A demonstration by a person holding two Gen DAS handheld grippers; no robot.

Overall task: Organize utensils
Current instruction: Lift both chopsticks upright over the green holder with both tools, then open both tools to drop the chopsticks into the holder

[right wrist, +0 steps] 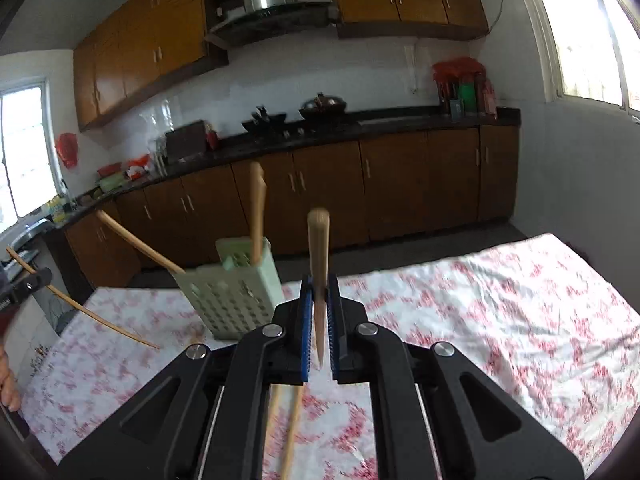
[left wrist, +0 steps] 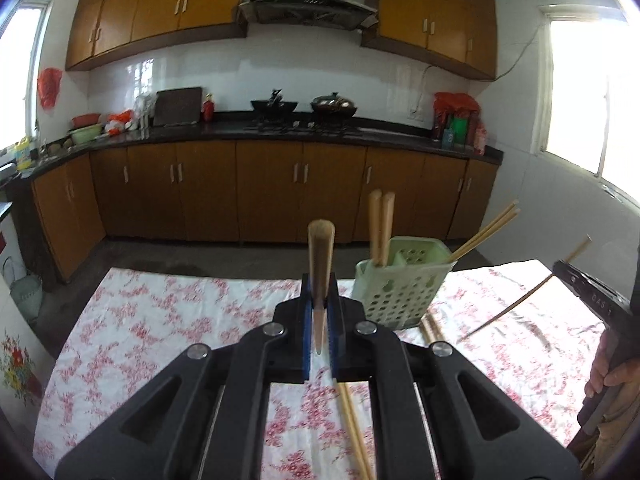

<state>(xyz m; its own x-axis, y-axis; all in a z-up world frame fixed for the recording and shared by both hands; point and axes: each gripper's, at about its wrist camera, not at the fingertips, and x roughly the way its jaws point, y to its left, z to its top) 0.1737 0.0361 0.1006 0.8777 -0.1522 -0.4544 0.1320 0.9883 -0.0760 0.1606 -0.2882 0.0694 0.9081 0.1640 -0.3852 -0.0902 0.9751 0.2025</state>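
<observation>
My left gripper (left wrist: 320, 304) is shut on a wooden chopstick (left wrist: 321, 256) that points up and away, above the floral tablecloth (left wrist: 160, 320). Just to its right stands a green perforated utensil holder (left wrist: 400, 292) with several chopsticks (left wrist: 381, 228) in it, some leaning right. My right gripper (right wrist: 319, 304) is likewise shut on a chopstick (right wrist: 318, 248), with the holder (right wrist: 232, 292) to its left. In the left wrist view the right gripper (left wrist: 588, 292) shows at the right edge with its chopstick (left wrist: 524, 304). Loose chopsticks (left wrist: 352, 432) lie on the cloth below.
Two more loose chopsticks (right wrist: 286, 432) lie under the right gripper. A person's hand (left wrist: 608, 376) grips the right tool. Beyond the table's far edge are the floor, brown cabinets (left wrist: 264, 188) and a dark counter with pans (left wrist: 276, 105).
</observation>
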